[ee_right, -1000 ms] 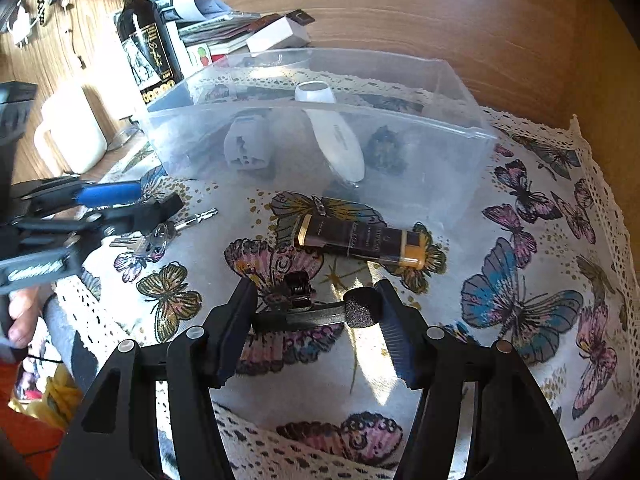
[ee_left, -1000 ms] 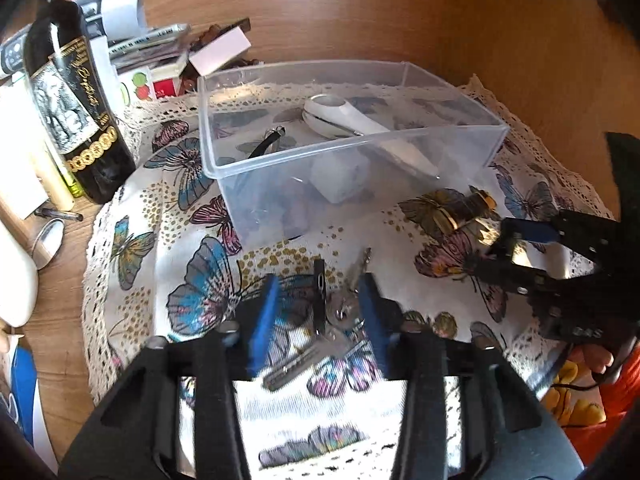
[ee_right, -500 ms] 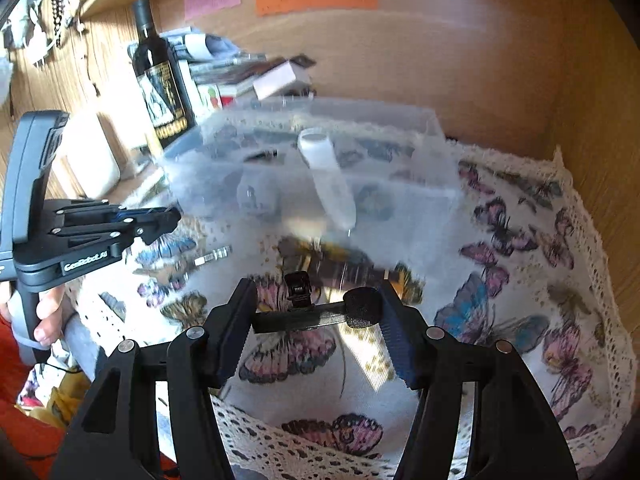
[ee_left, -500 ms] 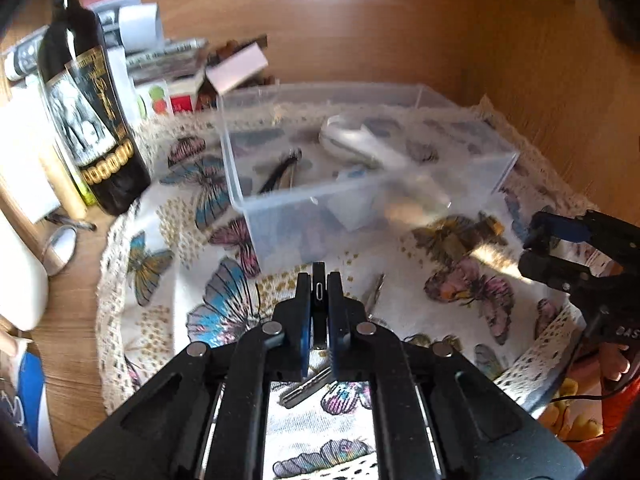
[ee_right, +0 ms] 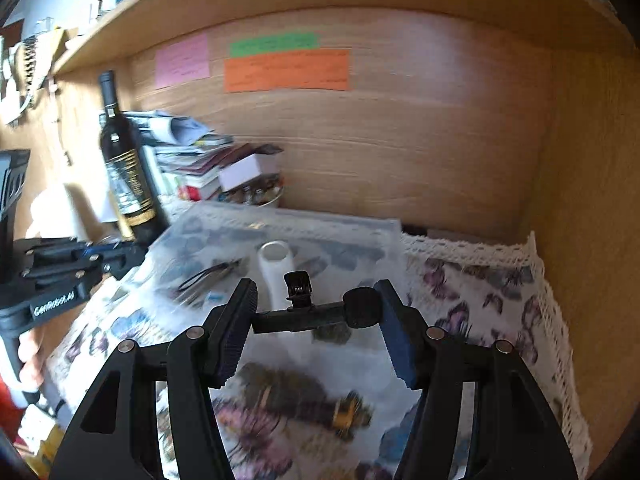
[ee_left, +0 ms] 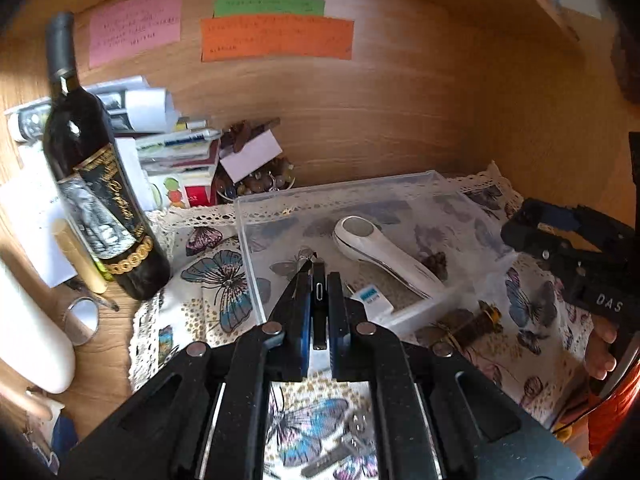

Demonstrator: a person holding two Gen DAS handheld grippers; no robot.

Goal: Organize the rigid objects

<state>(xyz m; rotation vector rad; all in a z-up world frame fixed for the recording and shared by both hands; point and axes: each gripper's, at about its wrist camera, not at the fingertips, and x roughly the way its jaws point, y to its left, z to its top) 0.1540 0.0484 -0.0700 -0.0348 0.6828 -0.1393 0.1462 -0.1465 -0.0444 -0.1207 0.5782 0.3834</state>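
My left gripper (ee_left: pixel 319 280) is shut on a thin black USB-type stick (ee_left: pixel 319 300), held upright above the near wall of the clear plastic box (ee_left: pixel 248 248). The box holds a white handheld device (ee_left: pixel 380 248), a white adapter (ee_left: pixel 374 298) and a dark clip. Keys (ee_left: pixel 344 444) lie on the butterfly cloth below my left gripper. My right gripper (ee_right: pixel 316 312) is shut on a black clip-on microphone (ee_right: pixel 320 312), held crosswise above the box's near side (ee_right: pixel 280 240). A black-and-gold tube (ee_right: pixel 304 404) lies on the cloth beneath it.
A dark wine bottle (ee_left: pixel 96 200) stands left of the box, with stacked papers and boxes (ee_left: pixel 172 152) behind it. A wooden back wall with coloured notes (ee_left: pixel 276 36) and a right side wall (ee_right: pixel 592 200) close the space. A white jug (ee_left: pixel 28 328) and small mirror (ee_left: pixel 82 316) sit at left.
My left gripper closed on the black stick, lifted it off the cloth and moved over the box, leaving the keys behind. My right gripper rose with the microphone toward the box.
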